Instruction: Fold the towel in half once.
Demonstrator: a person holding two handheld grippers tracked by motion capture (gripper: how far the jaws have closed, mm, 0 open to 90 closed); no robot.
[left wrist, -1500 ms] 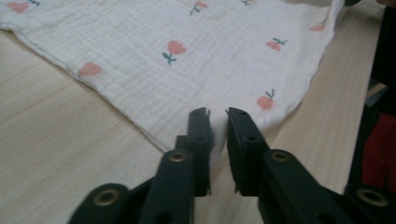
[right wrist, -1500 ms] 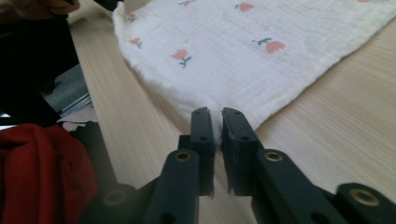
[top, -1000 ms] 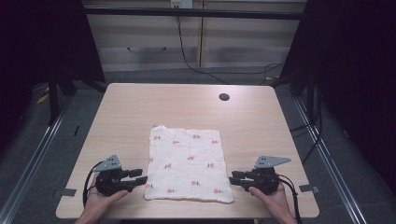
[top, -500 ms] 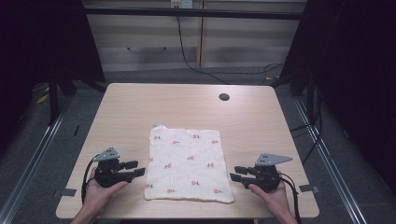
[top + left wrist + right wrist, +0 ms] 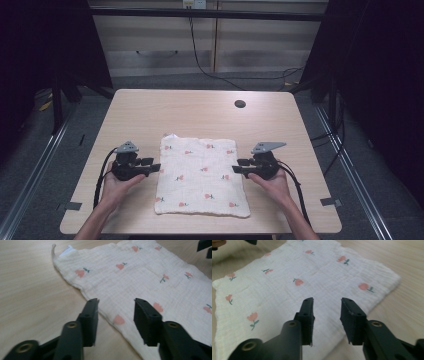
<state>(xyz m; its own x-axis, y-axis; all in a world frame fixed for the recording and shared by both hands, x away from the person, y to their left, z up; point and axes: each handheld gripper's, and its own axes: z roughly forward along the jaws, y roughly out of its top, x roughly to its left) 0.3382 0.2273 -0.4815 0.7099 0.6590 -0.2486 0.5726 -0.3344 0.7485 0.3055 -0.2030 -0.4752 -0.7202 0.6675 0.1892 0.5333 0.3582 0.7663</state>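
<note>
A cream muslin cloth (image 5: 201, 176) printed with small red flowers lies flat at the table's (image 5: 150, 110) near middle. The left gripper (image 5: 152, 167) and right gripper (image 5: 240, 166) flank its 2 side edges, jaws parted and empty.

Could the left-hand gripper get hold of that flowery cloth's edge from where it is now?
Probably yes. The left gripper is open, its fingers straddling the near edge of the cloth, which lies flat on the table with nothing in between.
</note>
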